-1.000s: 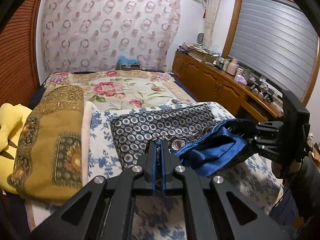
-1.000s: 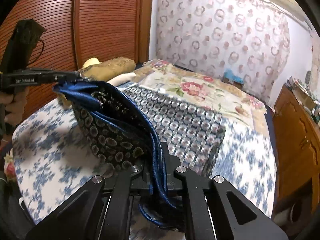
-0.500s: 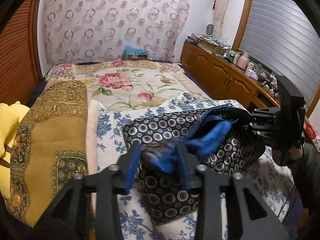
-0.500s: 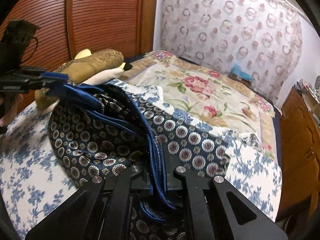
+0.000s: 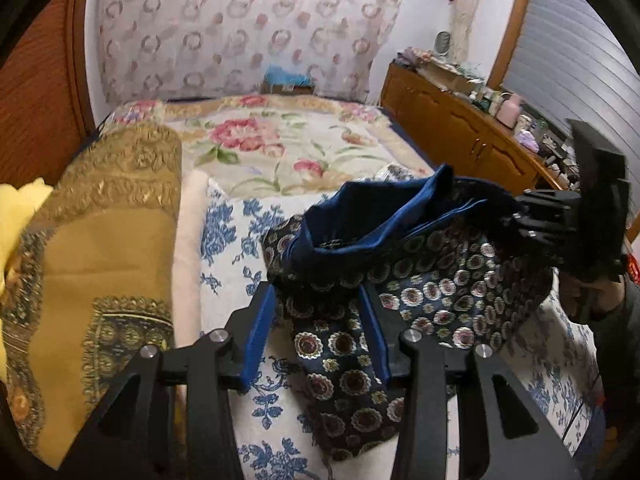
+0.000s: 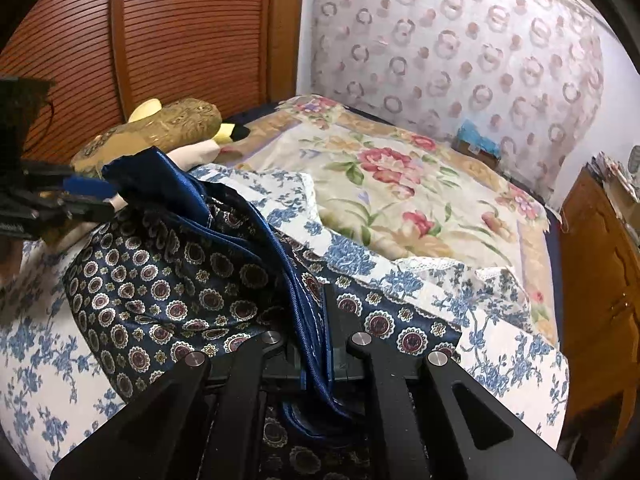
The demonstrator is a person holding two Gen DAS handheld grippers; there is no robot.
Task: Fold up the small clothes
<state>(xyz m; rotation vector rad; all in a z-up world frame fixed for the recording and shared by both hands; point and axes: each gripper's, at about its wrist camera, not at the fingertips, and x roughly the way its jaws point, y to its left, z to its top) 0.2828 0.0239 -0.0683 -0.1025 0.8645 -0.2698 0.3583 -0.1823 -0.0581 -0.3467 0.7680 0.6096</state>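
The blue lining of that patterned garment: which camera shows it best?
The left wrist view: the blue lining gapes open, facing the camera. The right wrist view shows it edge-on, a narrow band running into the right tongs.

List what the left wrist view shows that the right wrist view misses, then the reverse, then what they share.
Left wrist only: the left tool with its jaws opening, the patterned garment lying between the pads but not pinched, and a shuttered window above the cabinet.

Right wrist only: the right tool shut on the garment's blue hem, and a slatted wooden door.

Both: the garment, the blue-flowered sheet, the gold cushion, the circle-print curtain.
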